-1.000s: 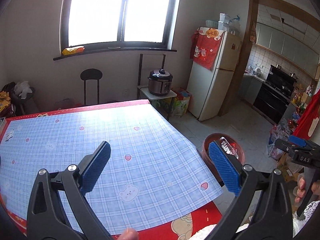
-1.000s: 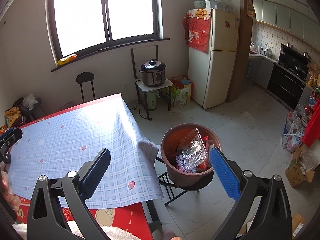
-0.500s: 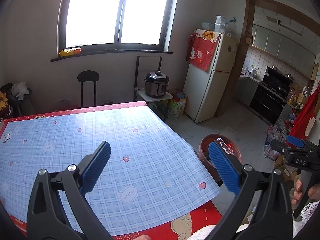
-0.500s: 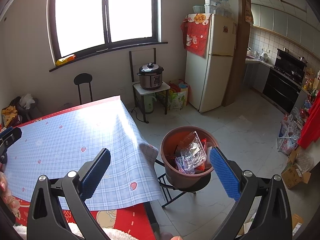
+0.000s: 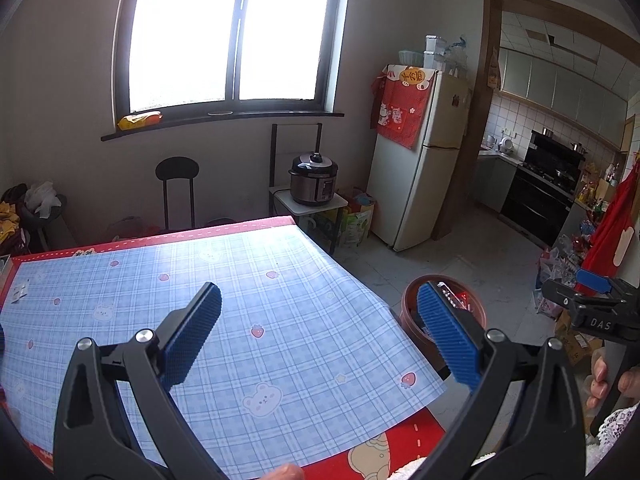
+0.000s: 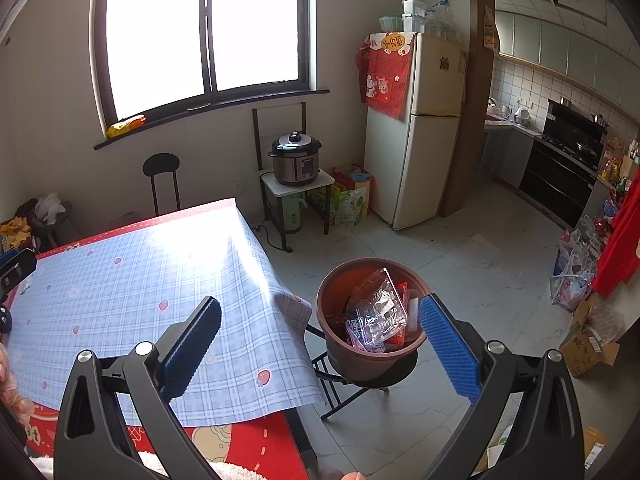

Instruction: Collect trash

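A brown round bin [image 6: 340, 344] stands on a black stool to the right of the table and holds clear plastic packaging [image 6: 378, 312] and red wrappers. In the left wrist view the bin [image 5: 478, 308] is partly hidden behind my right-hand finger. My left gripper [image 5: 318, 338] is open and empty above the blue plaid tablecloth [image 5: 240, 320]. My right gripper [image 6: 318, 340] is open and empty, held above the table's right edge with the bin just right of centre. The right gripper also shows in the left wrist view [image 5: 596, 312].
The tablecloth [image 6: 140, 292] covers a red table [image 6: 248, 448]. A small white scrap [image 5: 19, 293] lies at its far left edge. A black stool [image 5: 177, 192], a rice cooker on a side table [image 5: 314, 179], a fridge [image 5: 416, 160] and boxes on the floor [image 6: 588, 340] stand around.
Both grippers have risen and drawn back slightly, so the table and bin sit a little lower and smaller in view. Both jaws stay open.
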A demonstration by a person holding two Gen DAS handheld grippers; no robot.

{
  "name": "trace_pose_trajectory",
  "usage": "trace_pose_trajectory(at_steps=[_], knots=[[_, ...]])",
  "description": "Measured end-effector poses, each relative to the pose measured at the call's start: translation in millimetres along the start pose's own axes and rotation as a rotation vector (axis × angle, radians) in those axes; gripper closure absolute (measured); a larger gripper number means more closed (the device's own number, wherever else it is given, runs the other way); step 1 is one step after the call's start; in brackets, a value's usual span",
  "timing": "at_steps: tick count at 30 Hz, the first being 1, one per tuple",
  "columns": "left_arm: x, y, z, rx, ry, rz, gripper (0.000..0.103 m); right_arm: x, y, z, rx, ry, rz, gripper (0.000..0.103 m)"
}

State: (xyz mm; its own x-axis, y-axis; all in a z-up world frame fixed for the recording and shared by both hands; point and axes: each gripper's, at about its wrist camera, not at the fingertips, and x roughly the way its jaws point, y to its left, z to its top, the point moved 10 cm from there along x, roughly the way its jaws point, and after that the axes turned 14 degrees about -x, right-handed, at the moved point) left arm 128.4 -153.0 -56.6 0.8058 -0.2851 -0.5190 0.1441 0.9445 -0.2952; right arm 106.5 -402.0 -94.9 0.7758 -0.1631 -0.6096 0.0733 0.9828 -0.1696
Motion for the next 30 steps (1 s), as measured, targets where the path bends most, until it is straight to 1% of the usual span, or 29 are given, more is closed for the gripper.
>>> trace_pose_trajectory(at_steps=[7,13,22,30], knots=[[5,-11,8,0.026,-0.009,-0.011,0.006,-3,-4,0,0.016,-0.008,-0.019,0.006],[13,-19,6,0.054,0.007,-0.015,0.006,-1,-10,-3,0.041,-0.005,-0.036,0.006],[17,-24,5,0.056,0.021,-0.020,0.006,-1,-15,-2,0.058,-0.009,-0.047,0.006],[18,-25,7,0.058,0.015,-0.011,0.006,0,-21,-2,0.071,-0.012,-0.060,0.006]])
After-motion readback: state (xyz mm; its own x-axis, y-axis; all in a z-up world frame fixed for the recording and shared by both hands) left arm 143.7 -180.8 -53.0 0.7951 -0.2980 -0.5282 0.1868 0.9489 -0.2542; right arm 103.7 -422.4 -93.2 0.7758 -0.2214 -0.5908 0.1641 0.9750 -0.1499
